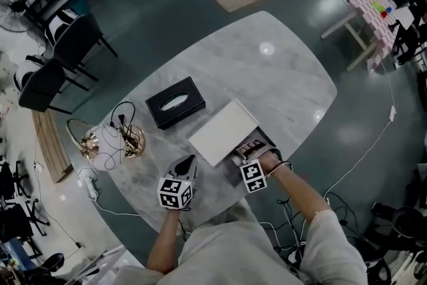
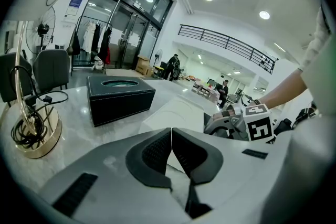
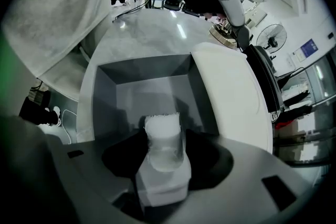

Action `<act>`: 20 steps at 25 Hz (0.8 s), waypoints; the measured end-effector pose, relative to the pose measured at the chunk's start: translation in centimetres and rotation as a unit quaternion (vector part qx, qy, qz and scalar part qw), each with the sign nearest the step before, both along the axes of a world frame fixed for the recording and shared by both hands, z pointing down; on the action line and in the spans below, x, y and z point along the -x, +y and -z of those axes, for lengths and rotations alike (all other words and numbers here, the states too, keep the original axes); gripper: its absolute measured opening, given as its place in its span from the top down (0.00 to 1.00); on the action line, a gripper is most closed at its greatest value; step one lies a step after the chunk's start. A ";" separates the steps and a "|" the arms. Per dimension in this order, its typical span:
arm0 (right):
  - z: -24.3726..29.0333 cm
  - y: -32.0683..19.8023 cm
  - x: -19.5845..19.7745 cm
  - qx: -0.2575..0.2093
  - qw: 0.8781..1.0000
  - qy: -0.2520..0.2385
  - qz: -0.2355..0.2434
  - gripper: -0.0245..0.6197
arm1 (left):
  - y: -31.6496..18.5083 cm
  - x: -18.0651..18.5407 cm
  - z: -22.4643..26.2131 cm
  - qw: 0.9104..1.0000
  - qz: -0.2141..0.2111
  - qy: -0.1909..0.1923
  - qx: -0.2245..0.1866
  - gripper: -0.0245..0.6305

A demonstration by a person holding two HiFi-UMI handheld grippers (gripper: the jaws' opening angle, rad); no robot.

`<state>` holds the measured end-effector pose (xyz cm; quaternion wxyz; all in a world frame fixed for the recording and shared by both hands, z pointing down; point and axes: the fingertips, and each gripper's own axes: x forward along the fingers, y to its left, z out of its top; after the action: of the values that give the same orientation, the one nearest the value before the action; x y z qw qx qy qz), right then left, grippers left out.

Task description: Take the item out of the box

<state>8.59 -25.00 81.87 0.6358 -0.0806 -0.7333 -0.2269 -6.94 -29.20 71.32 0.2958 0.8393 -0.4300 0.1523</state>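
The open grey box [image 3: 142,73] lies near the table's front edge, with its white lid [image 3: 231,97] set beside it. My right gripper [image 3: 163,140] hangs over the box and is shut on a white item [image 3: 163,131] wrapped in clear film. The item's top stands up between the jaws above the box floor. From the head view the right gripper [image 1: 257,151] covers most of the box [image 1: 245,145], next to the lid [image 1: 223,132]. My left gripper [image 1: 189,160] is to the left of the lid. Its jaws [image 2: 171,136] are shut with nothing between them.
A black tissue box [image 1: 175,102] sits behind the lid. A gold stand with tangled cables [image 1: 113,140] is at the table's left. The marble table [image 1: 267,70] ends close to the person's body. Chairs [image 1: 63,50] stand off to the far left.
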 end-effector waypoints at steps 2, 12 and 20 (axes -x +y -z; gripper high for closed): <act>-0.1 0.3 -0.1 0.003 1.000 0.001 0.001 0.64 | 0.0 0.0 -0.1 1.000 0.000 0.000 0.000 0.94; -0.2 0.5 -0.2 0.000 1.000 0.003 -0.002 0.70 | 0.0 -0.1 -0.1 1.000 -0.004 0.000 0.001 0.94; -0.1 0.5 -0.1 -0.009 1.000 0.006 -0.001 0.68 | 0.1 -0.1 0.2 1.000 -0.006 0.001 -0.002 0.94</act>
<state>8.73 -24.52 82.02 0.6414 -0.0752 -0.7273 -0.2324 -6.85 -29.06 71.11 0.2933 0.8429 -0.4247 0.1524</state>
